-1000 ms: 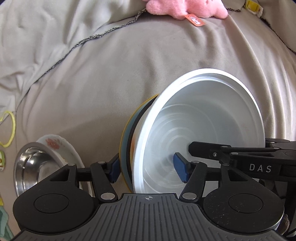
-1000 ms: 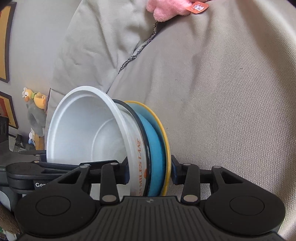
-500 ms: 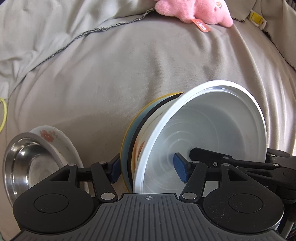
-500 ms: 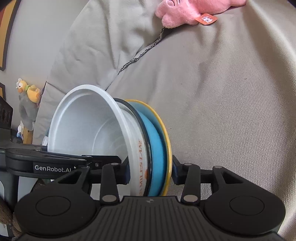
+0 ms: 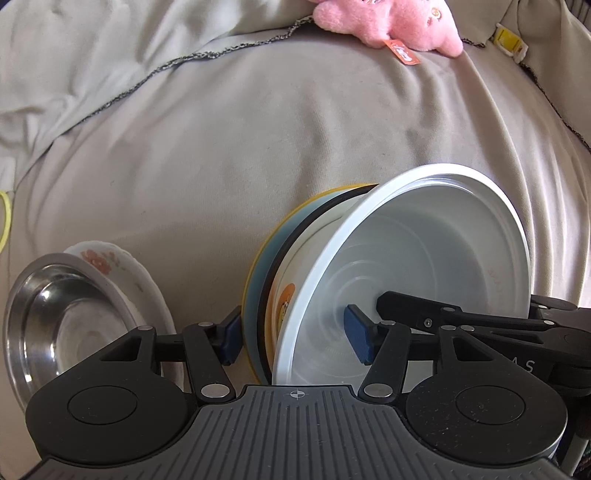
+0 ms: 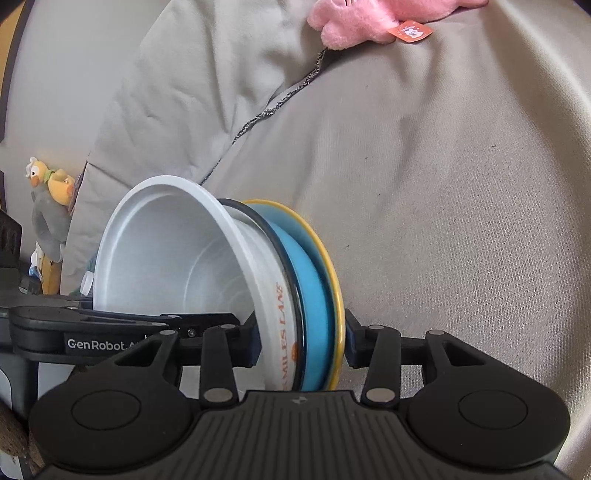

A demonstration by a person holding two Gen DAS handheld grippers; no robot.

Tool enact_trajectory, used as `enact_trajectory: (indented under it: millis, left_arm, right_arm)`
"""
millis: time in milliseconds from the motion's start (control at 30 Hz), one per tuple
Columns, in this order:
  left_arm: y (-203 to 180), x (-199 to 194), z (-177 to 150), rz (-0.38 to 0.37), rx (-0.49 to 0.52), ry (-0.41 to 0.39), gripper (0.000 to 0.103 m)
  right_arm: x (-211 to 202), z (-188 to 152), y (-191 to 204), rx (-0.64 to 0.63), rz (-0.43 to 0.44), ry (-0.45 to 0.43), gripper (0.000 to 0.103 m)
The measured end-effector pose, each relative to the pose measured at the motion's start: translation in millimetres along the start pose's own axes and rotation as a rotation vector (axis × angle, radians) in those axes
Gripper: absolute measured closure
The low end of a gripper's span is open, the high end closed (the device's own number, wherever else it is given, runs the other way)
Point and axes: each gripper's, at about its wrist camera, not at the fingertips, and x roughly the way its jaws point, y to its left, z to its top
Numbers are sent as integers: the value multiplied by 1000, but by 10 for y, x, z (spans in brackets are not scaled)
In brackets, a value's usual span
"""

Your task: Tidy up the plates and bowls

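Steel bowl (image 5: 55, 317): seen low at the left edge of the left wrist view, tipped up on the grey bed cover (image 5: 221, 147), its hollow turned toward the camera.
Floral plate (image 5: 122, 273): set directly behind the steel bowl and touching it, a pink flower printed on its white rim.
Left gripper (image 5: 293, 338): placed astride the stack of dishes, one blue pad outside the yellow rim and the other inside the white bowl; its jaws are closing, and the inner pad is seen apart from the bowl wall, so no firm press can be made out.
Yellow-rimmed blue plate (image 6: 317, 280): held on edge above the cover as the outermost piece of the stack.
Lettered bowl (image 6: 275, 295): nested against the blue plate, with a dark rim and orange lettering on its white side.
White bowl (image 5: 424, 258): nested innermost, tilted on its side, its mouth turned to the right in the left wrist view.
Right gripper (image 6: 302, 347): clamped across the stack, one pad pressed to the yellow rim and the other to the inside of the lettered bowl.
Pink plush toy (image 5: 388, 22): laid at the far edge of the bed cover, well apart from the dishes, an orange tag attached.
Duck toy (image 6: 48, 195): seen beyond the left edge of the cover in the right wrist view.
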Motion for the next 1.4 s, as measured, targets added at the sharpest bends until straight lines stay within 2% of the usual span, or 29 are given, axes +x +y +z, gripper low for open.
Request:
enact_trajectory:
  millis: [267, 567, 667, 867, 1133, 1400]
  left_arm:
    - [-6, 24, -3, 4, 11, 0, 43]
    - [-32, 24, -7, 10, 30, -3, 44]
    - [-11, 21, -15, 3, 26, -2, 44]
    - [-3, 39, -16, 2, 21, -3, 42]
    - [15, 8, -6, -1, 16, -1, 42]
    - [80, -104, -35, -1, 26, -39, 43]
  right_arm:
    - [17, -29, 4, -36, -9, -16, 58]
    - [-44, -151, 24, 40, -50, -11, 58]
    - [-18, -143, -12, 62, -38, 2, 60]
    - [47, -66, -169, 117, 43, 45, 60]
    - [20, -105, -71, 77, 40, 36, 58]
    - [-25, -138, 101, -7, 34, 9, 58]
